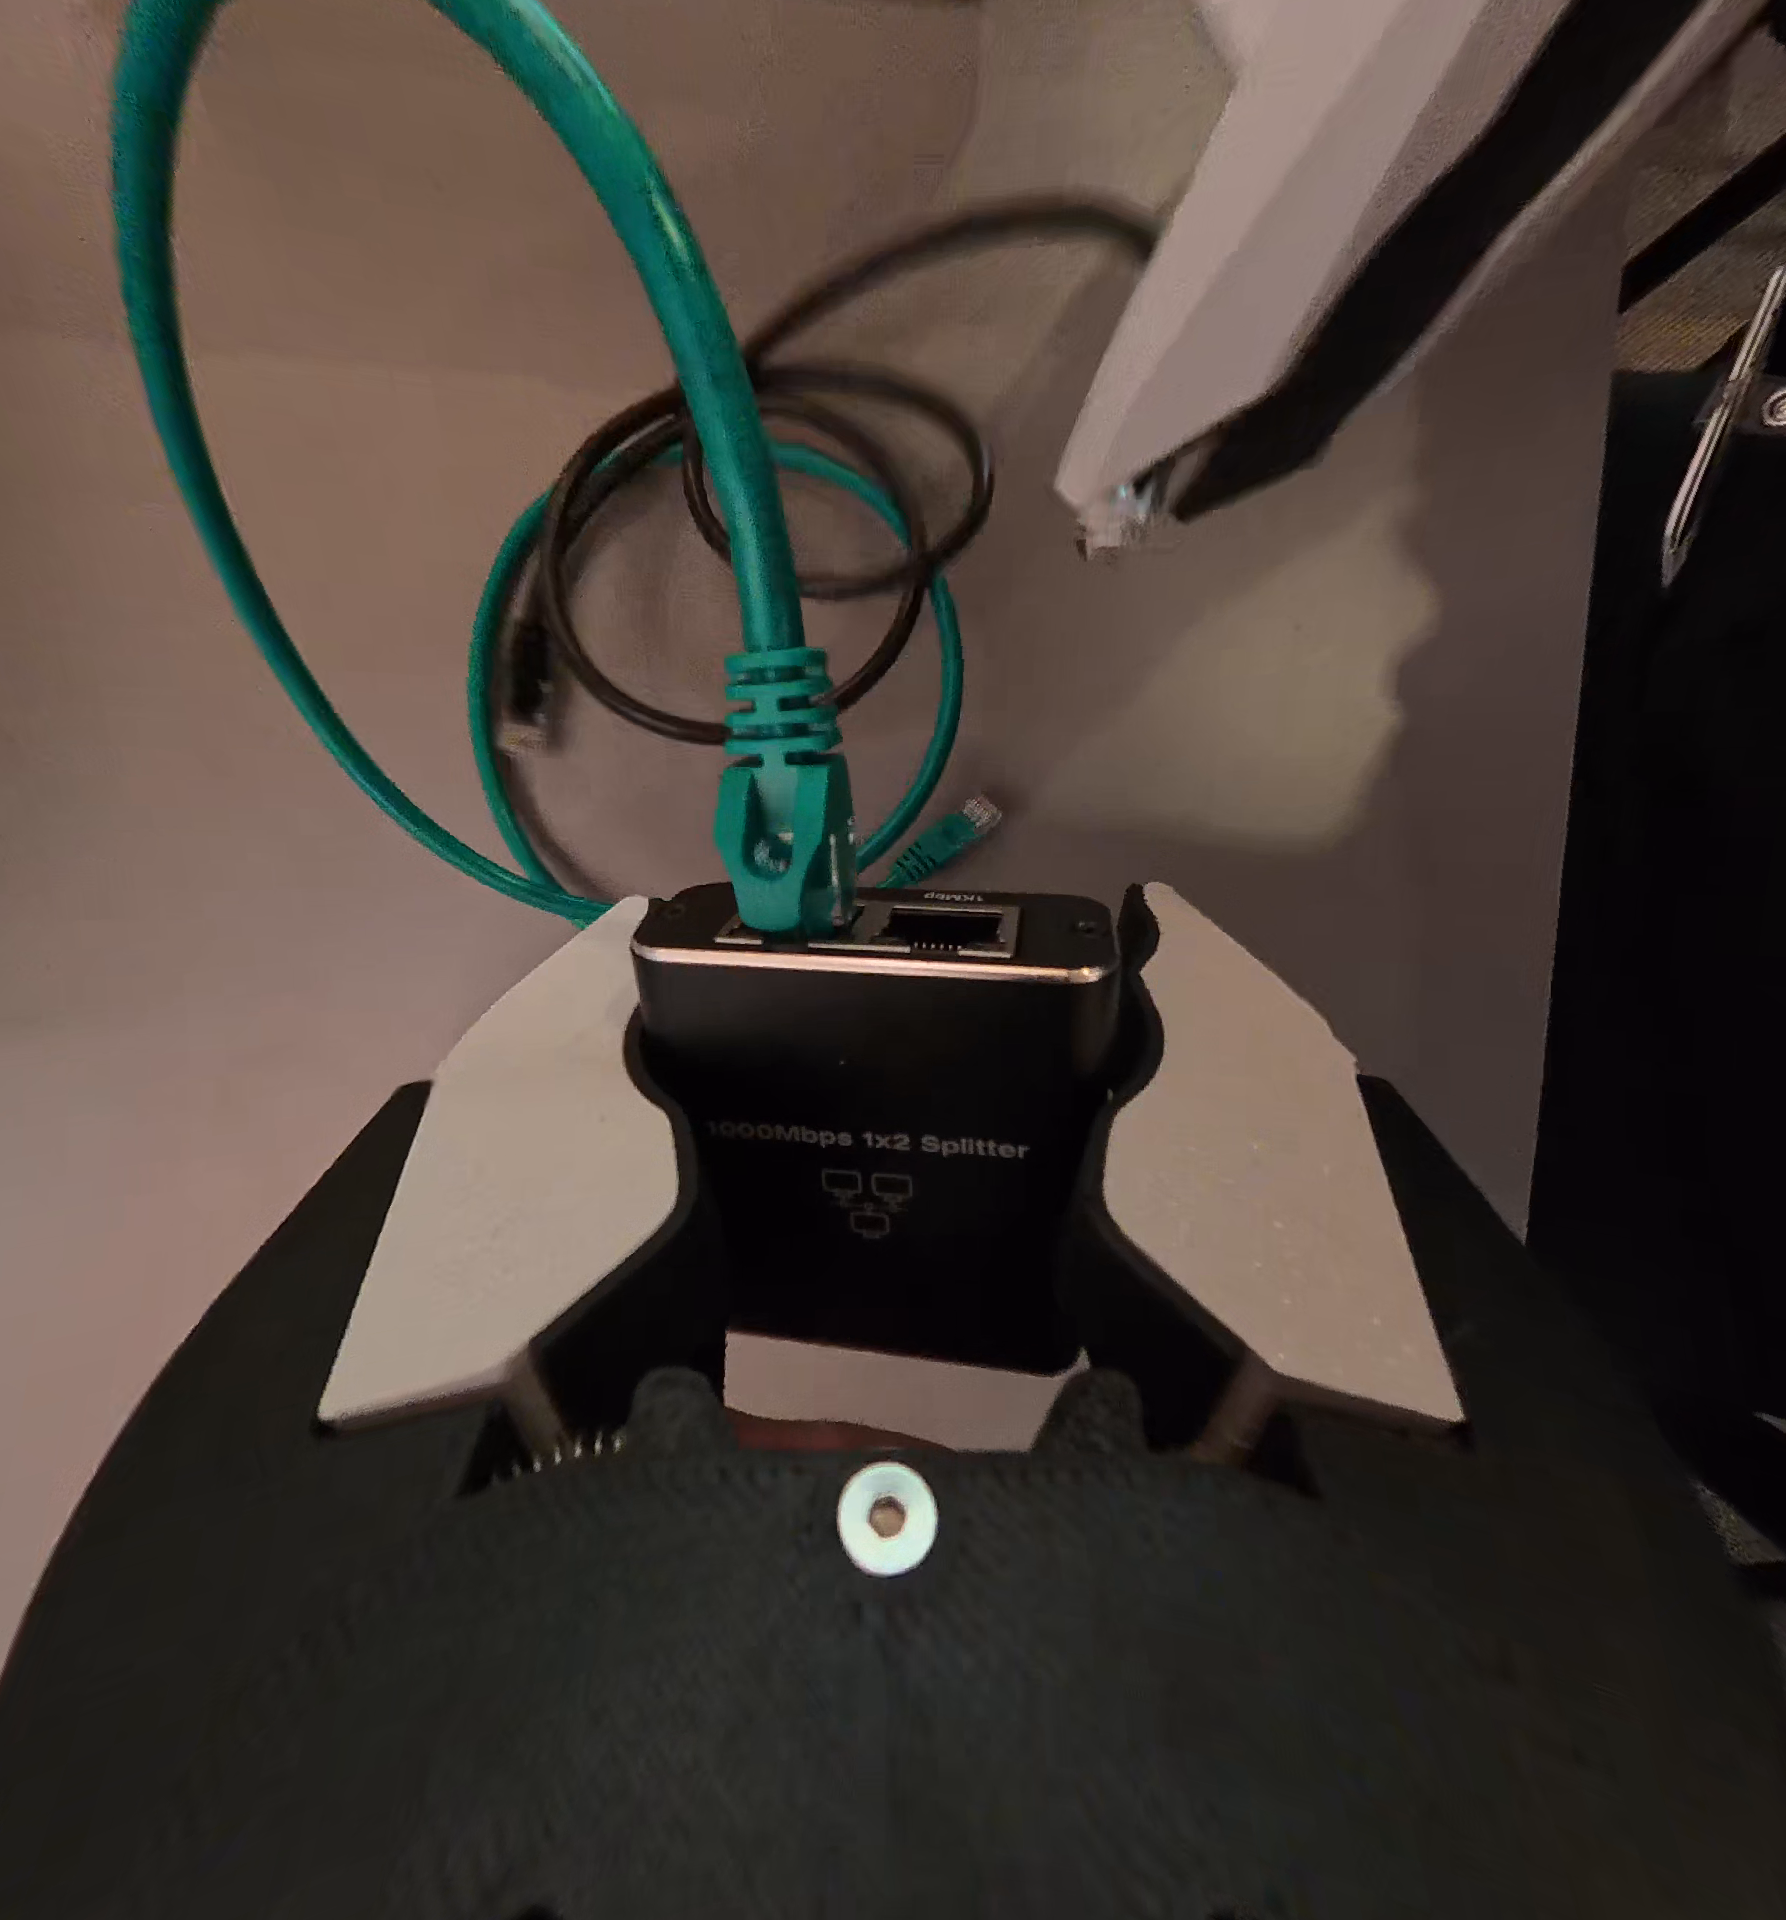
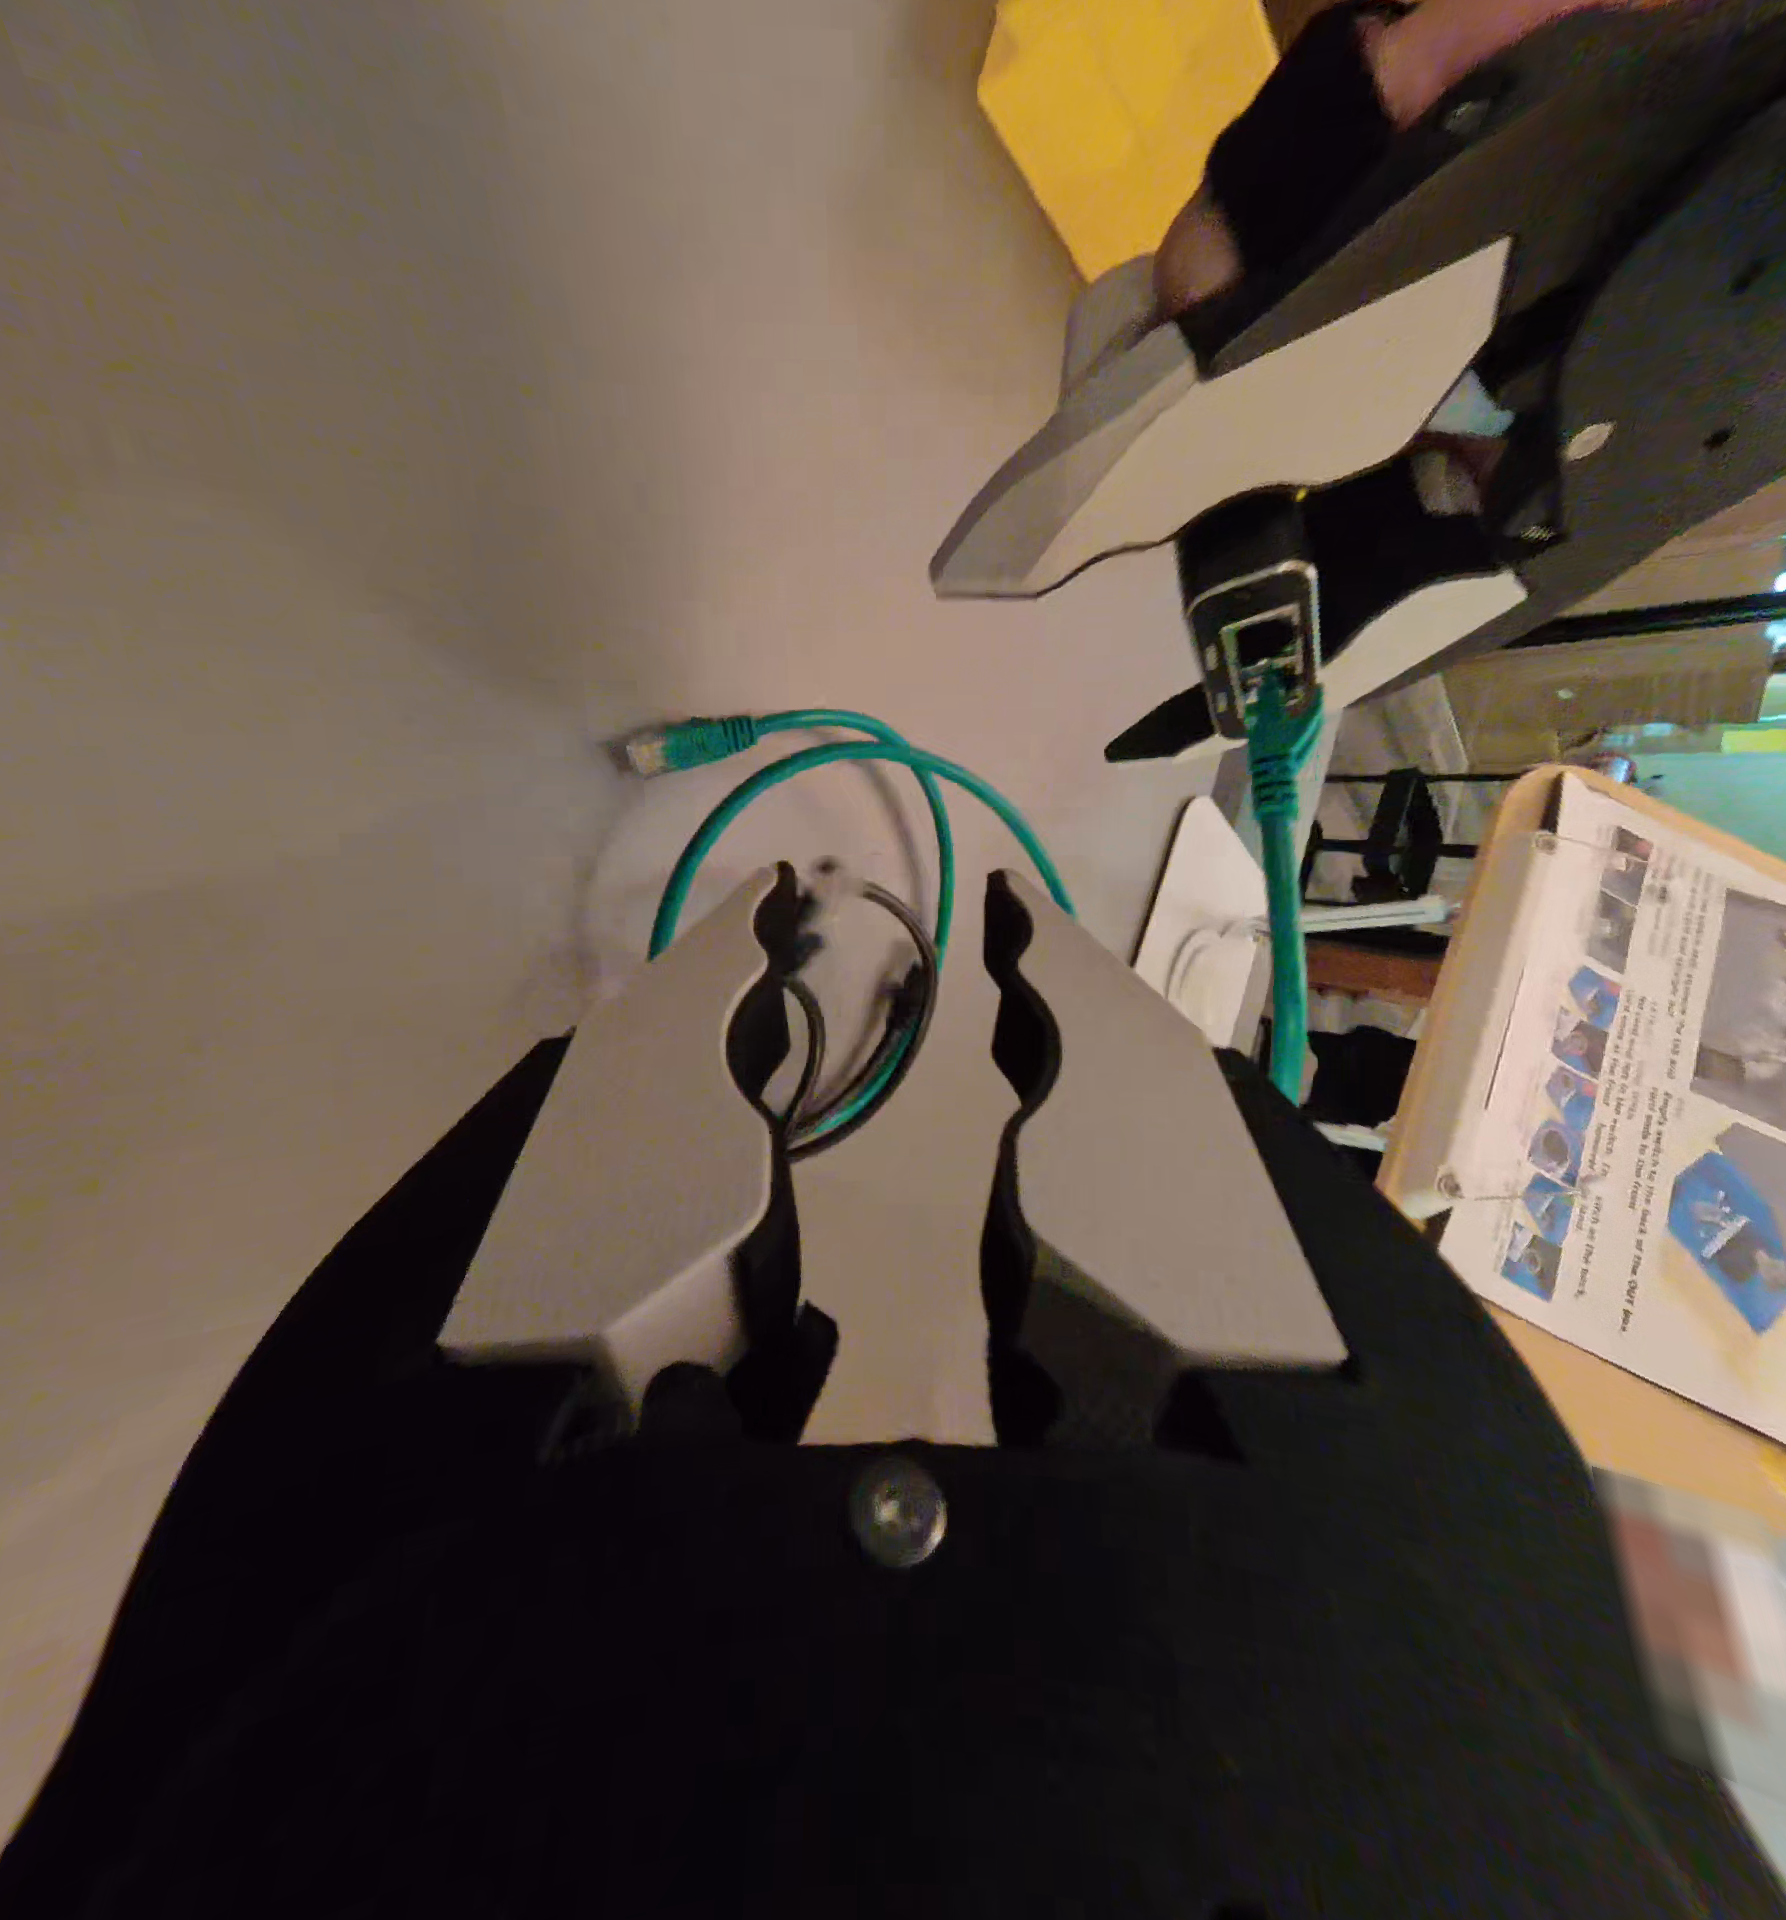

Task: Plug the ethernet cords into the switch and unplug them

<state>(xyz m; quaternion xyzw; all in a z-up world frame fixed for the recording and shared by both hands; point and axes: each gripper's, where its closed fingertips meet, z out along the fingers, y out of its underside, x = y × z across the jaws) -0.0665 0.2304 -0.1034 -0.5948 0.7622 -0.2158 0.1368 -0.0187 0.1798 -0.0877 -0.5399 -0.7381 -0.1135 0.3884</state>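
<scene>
My left gripper (image 1: 889, 914) is shut on a small black switch (image 1: 873, 1122), gripping its two sides. A green ethernet cord (image 1: 754, 520) is plugged into the switch's left port; the right port (image 1: 951, 928) is empty. The cord's other plug (image 1: 956, 831) lies on the table. A black cord (image 1: 847, 405) lies coiled there, one plug (image 1: 530, 665) at the left. My right gripper (image 2: 881, 894) has its jaws apart above the coil. A clear plug (image 2: 824, 878) shows at its left fingertip; I cannot tell if they touch. The left gripper (image 2: 1076, 665) with the switch (image 2: 1253, 623) shows up right.
The pale table (image 1: 245, 727) carries the cords. A black frame (image 1: 1720, 831) stands at the right. A wooden board with a printed sheet (image 2: 1647, 1091) lies at the right, a yellow object (image 2: 1107, 125) at the far side. A gloved hand (image 2: 1273, 156) holds the left gripper. My hands' fingertips stand some 8 cm from each other.
</scene>
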